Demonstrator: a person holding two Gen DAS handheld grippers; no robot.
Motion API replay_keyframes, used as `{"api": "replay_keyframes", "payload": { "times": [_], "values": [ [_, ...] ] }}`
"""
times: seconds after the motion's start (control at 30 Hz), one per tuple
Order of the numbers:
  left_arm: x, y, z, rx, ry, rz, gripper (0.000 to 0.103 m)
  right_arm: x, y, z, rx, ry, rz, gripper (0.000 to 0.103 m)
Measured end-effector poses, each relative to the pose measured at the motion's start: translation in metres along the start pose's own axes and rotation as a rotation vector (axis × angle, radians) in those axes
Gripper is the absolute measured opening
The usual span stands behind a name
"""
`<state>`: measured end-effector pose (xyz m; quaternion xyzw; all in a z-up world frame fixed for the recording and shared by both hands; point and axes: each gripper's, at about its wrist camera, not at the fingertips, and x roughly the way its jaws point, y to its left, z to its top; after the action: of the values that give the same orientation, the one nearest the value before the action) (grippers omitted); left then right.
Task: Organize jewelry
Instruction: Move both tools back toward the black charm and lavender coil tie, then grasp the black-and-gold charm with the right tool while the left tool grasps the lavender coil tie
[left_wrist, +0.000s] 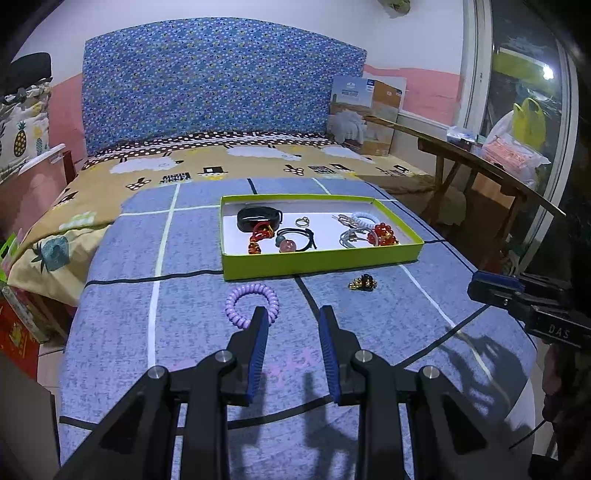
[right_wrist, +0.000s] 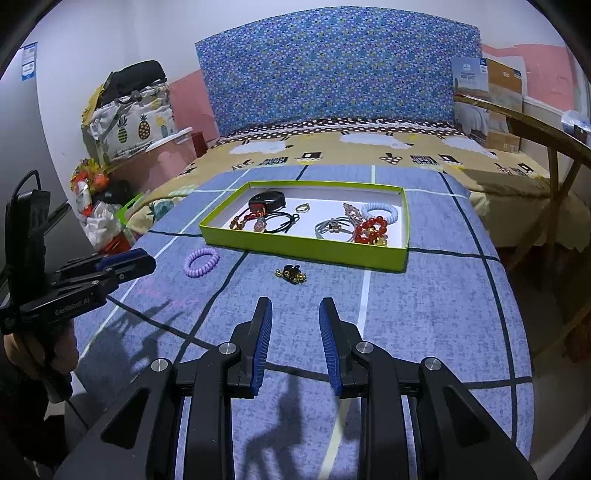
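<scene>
We see both grippers — left (left_wrist: 291, 321) and right (right_wrist: 295, 314) — jaws apart, holding nothing. 2 pieces outside the green tray (left_wrist: 321, 264): purple coil band (left_wrist: 252, 301) and gold-black charm (left_wrist: 362, 283).

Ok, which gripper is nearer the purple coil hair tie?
Left. The left gripper has one fingertip at the purple coil hair tie; the right gripper is farther right, behind the black-gold charm.

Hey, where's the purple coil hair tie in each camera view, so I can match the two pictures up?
Left wrist: purple hair tie lies on the blue cloth just left of center, at the left claw's left fingertip.
Right wrist: it lies left of center, ahead and left of the right claw.
Shared landmark: the green tray, just beyond the tie in both views.
</scene>
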<state>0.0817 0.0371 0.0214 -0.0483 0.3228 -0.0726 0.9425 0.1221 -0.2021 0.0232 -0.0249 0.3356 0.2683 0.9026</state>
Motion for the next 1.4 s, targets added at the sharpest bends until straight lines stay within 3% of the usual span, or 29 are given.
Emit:
{"api": "replay_keyframes", "payload": {
  "times": [0.17, 0.4, 0.83, 1.13, 1.4],
  "values": [
    [0.005, 0.003, 0.000, -0.006, 0.007, 0.007, 0.039, 0.006, 0.001, 0.001, -0.005, 0.006, 0.007, 0.027],
    [0.018, 0.013, 0.001, -0.019, 0.035, 0.035, 0.039, 0.022, 0.001, 0.004, -0.011, 0.029, 0.013, 0.027],
    [0.063, 0.031, 0.005, -0.054, 0.163, 0.081, 0.043, 0.059, 0.005, 0.015, -0.063, 0.075, 0.028, 0.027],
    [0.077, 0.040, 0.010, -0.085, 0.194, 0.120, 0.043, 0.082, 0.004, 0.022, -0.074, 0.104, 0.028, 0.028],
    [0.090, 0.031, 0.011, -0.020, 0.220, 0.153, 0.027, 0.101, 0.005, 0.029, -0.120, 0.134, 0.021, 0.028]
  ]
}}
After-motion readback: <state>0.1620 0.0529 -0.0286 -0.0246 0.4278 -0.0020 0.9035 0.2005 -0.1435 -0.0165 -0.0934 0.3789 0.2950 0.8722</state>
